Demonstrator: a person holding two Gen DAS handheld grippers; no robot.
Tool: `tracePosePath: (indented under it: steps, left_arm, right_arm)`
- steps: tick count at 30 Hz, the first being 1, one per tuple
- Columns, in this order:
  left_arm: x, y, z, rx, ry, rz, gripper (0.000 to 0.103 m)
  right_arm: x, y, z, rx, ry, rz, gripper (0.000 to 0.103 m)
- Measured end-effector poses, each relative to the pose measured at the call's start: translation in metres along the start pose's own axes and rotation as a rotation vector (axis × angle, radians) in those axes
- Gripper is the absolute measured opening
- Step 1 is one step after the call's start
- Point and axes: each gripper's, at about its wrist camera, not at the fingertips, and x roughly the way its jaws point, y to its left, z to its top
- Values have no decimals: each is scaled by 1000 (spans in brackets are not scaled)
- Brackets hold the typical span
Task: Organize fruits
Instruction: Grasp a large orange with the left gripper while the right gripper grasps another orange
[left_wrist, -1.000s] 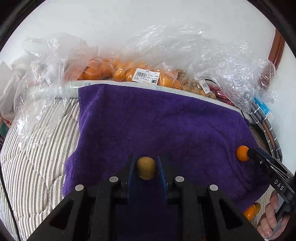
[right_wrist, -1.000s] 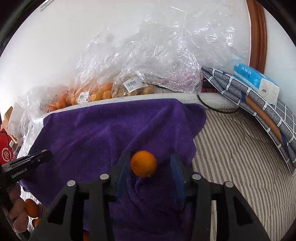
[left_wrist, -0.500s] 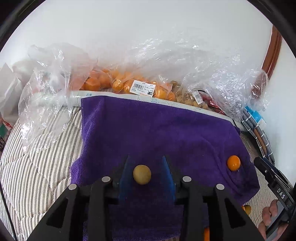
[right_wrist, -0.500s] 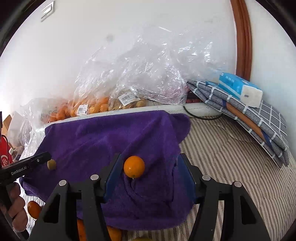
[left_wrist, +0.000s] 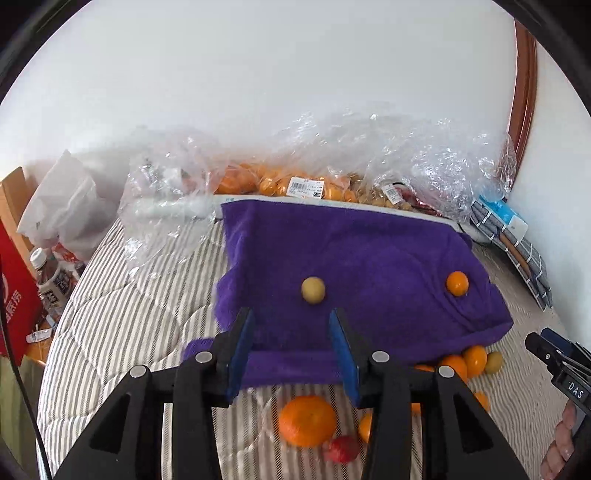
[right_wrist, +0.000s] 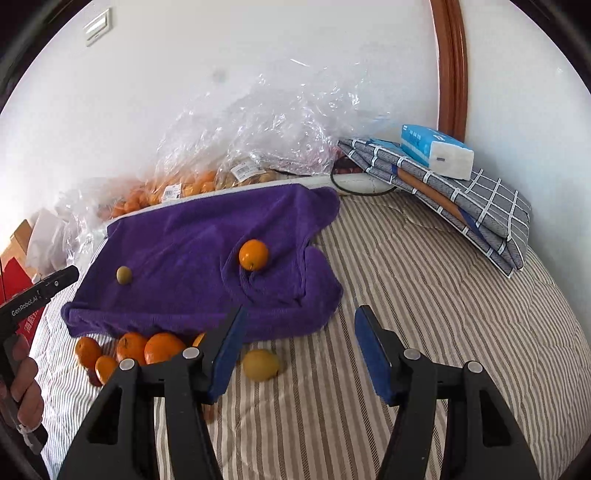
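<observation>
Now both grippers have let go and pulled back from the purple towel (left_wrist: 369, 258). The left gripper (left_wrist: 291, 354), a second ago clamped on the small yellow-green fruit (left_wrist: 313, 290), is opening its jaws with nothing between them; that fruit sits on the towel's left half. The right gripper (right_wrist: 299, 354) stands half wide and empty, its small orange (right_wrist: 253, 254) resting right of centre. Two fruits look placed; more oranges (right_wrist: 147, 349) and a lemon (right_wrist: 260, 364) wait at the towel's near edge

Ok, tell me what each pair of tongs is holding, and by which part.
Nothing is held. Left tongs are opening, empty; right tongs stand open and empty.
</observation>
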Motion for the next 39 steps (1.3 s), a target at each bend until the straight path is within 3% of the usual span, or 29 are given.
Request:
tracePosePath:
  steps: [9,13,18,23,31,39]
  left_arm:
    - [-8,33,-55,-44,53,13,45]
    - [-3,44,-66,-84,68,-34,45]
    - [-2,46,-70,-90,71,-55,45]
    - [-5,51,-72,-122,59,-79,45]
    - [-12,43,-71,-89,28,-150,45]
    - [-4,22,-50,-102,100,-201,45]
  right_arm:
    - [-2,34,-41,-56,51,132,53]
    - [3,52,-47,-53,77,200,53]
    - [19,69,-49,-92,121,190,37]
    - [30,72,-51,-92,145,161,35]
    - [10,63,-55,-116,50,96,31]
    - [0,26,-54,-107,30,38,31]
